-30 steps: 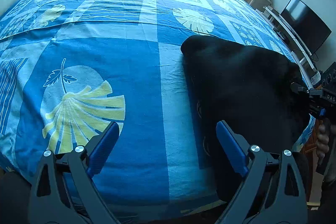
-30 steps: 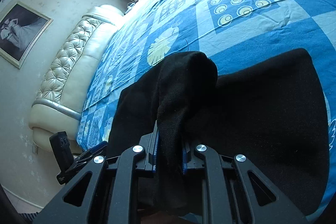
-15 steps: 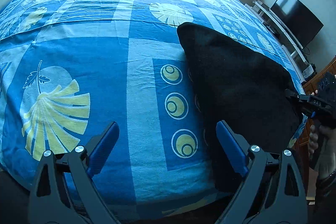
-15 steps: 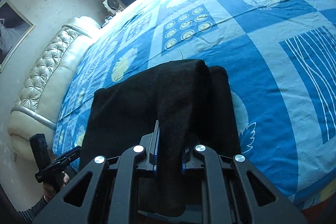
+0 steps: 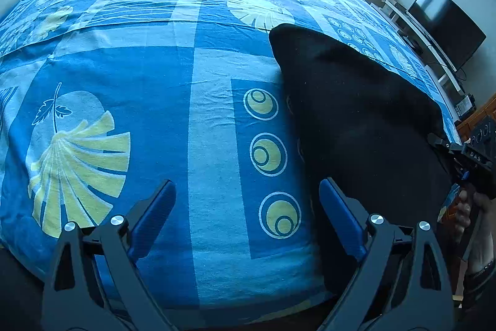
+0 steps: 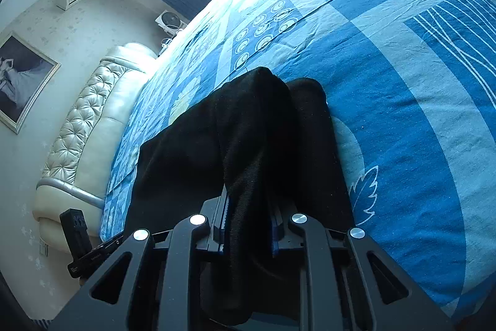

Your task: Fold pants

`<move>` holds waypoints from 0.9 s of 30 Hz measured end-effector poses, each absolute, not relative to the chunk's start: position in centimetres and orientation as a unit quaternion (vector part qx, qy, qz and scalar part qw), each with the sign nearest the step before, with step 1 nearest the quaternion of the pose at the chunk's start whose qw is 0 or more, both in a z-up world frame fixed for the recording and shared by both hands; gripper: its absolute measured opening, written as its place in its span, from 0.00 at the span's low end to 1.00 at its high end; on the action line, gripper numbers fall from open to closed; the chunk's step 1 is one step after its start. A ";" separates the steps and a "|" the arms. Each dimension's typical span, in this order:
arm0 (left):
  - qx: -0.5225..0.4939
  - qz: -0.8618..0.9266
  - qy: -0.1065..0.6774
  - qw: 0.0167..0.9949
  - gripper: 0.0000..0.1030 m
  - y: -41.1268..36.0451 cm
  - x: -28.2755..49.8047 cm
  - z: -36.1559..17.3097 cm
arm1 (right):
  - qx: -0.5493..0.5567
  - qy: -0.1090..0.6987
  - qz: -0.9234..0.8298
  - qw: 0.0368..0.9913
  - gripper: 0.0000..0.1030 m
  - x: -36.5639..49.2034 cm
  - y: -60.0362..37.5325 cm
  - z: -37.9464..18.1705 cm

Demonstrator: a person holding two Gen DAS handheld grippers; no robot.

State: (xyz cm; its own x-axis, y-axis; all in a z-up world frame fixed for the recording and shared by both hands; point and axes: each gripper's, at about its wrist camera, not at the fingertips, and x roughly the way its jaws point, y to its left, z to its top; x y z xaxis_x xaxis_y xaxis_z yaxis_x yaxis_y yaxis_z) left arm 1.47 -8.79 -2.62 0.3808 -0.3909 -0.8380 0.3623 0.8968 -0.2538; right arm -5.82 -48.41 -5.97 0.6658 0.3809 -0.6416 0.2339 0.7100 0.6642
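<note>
Left gripper wide open, nothing held, over the bedspread. Pants lie at its 3 o'clock, long axis 11-to-5, narrow end toward 11. Right gripper clamped on a raised pants fold running to 12 o'clock.

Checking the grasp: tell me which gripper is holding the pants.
The right gripper: shut on a fold of the black pants. The left gripper is open, holding nothing.

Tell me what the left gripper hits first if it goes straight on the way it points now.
Probably the blue patterned bedspread: the open left gripper aims at the bare strip with yellow circles, and the black pants lie just right of that line. Depth is unclear.
</note>
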 end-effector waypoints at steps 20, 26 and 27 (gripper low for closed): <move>0.007 -0.225 0.518 0.825 0.91 -9.1 1.4 -3.5 | 0.406 0.397 0.052 0.821 0.30 -7.0 -50.0 -6.0; 0.008 -0.226 0.518 0.825 0.91 -9.0 1.3 -3.4 | 0.409 0.397 0.049 0.821 0.35 -7.6 -50.6 -5.8; 0.008 -0.226 0.518 0.825 0.91 -9.0 1.3 -3.4 | 0.410 0.396 0.049 0.820 0.36 -7.7 -50.8 -5.8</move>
